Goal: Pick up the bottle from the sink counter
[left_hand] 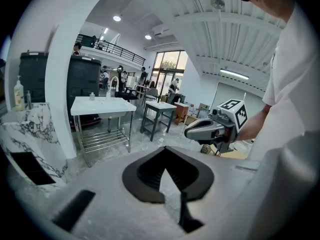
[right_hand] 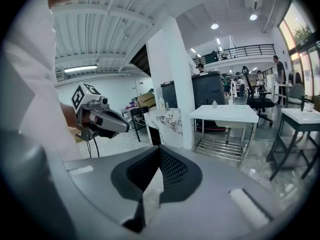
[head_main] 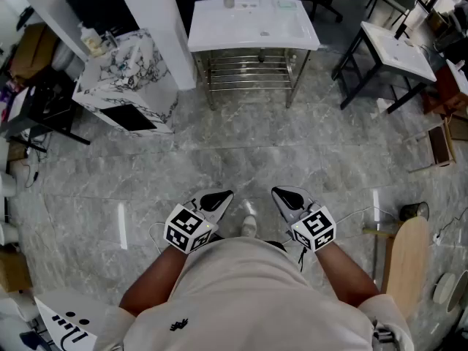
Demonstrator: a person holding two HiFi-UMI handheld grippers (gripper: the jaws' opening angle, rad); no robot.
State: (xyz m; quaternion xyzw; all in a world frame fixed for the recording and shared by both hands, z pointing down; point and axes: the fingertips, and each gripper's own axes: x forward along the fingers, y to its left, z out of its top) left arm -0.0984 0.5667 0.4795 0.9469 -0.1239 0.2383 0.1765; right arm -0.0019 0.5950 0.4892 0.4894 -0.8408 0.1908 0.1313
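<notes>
A small bottle (head_main: 229, 1) stands at the back of the white sink counter (head_main: 219, 31), far ahead of me across the floor. It also shows as a tiny bottle (left_hand: 92, 96) in the left gripper view and as a tiny bottle (right_hand: 214, 104) in the right gripper view. My left gripper (head_main: 219, 198) and right gripper (head_main: 284, 194) hang close to my body, side by side and well short of the counter. Both are shut with nothing between the jaws. The left gripper's (left_hand: 164, 149) tips meet, and so do the right gripper's (right_hand: 159, 148).
A marble-patterned cabinet (head_main: 124, 86) with a soap dispenser (head_main: 89, 41) stands left of a white pillar (head_main: 157, 20). A second sink table (head_main: 398, 50) on black legs is at the right. A wooden board (head_main: 406, 258) lies at my right. Grey tiled floor (head_main: 241, 159) stretches to the counter.
</notes>
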